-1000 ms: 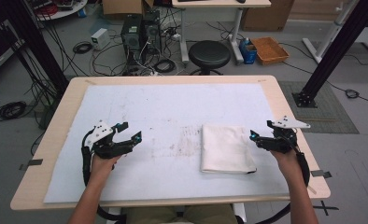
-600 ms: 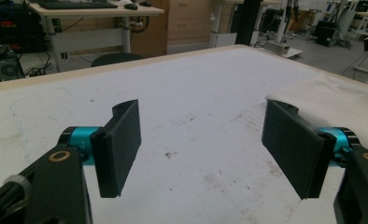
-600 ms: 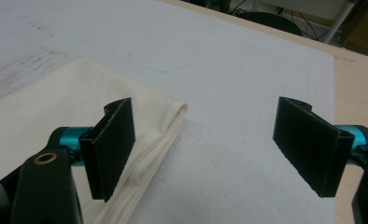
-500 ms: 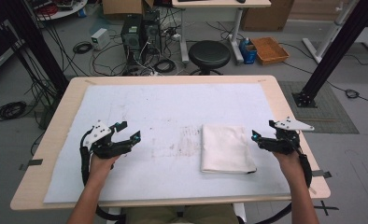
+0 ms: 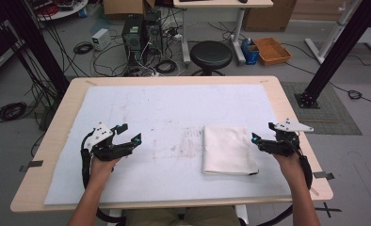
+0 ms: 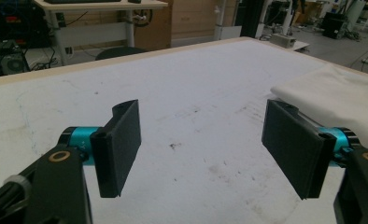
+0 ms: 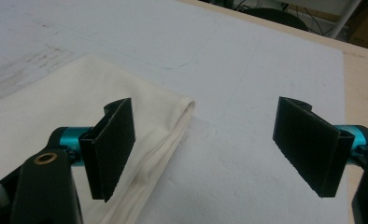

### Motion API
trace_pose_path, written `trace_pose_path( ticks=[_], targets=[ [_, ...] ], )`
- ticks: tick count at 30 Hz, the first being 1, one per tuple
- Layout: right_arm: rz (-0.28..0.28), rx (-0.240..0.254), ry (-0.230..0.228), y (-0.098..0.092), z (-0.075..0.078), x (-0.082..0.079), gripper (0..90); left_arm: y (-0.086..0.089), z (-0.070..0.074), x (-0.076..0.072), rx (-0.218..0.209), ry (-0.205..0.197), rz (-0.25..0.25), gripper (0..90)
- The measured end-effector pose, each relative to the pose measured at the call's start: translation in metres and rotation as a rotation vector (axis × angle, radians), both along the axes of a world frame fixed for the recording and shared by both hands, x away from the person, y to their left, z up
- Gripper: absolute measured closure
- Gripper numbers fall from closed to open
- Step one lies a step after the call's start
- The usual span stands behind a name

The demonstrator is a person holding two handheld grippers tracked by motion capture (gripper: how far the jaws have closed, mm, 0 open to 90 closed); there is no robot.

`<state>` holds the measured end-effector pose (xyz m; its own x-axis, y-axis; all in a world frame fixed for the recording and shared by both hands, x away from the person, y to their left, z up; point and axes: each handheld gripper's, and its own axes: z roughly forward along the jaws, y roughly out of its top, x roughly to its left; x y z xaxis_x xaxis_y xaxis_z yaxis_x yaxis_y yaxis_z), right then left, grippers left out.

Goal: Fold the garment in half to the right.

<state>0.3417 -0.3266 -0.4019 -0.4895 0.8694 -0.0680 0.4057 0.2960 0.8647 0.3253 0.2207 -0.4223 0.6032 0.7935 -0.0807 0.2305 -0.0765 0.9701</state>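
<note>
White folded cloth point(image 5: 229, 149) lies just beside (untouched) right claw point(image 5: 262, 138).

Your right gripper point(image 5: 263, 139) sits a little farther to the right than it did a second ago, now just off the right edge of the folded cloth point(image 5: 228, 149) rather than at it, with its jaws spread wide and one jaw over the cloth's edge in the right gripper view. Your left gripper point(image 5: 127, 134) barely shifts, its jaws apart over the white mat point(image 5: 174, 108).
</note>
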Motion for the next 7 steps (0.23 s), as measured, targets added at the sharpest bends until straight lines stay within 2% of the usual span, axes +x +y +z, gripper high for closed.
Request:
trace_pose_path(
  ticks=[7],
  targets=[
    [-0.005,0.010,-0.004,-0.0018,-0.0001,0.0000,20.8,-0.0003,-0.0007,0.0011,0.000,0.004,0.001,28.4]
  ],
)
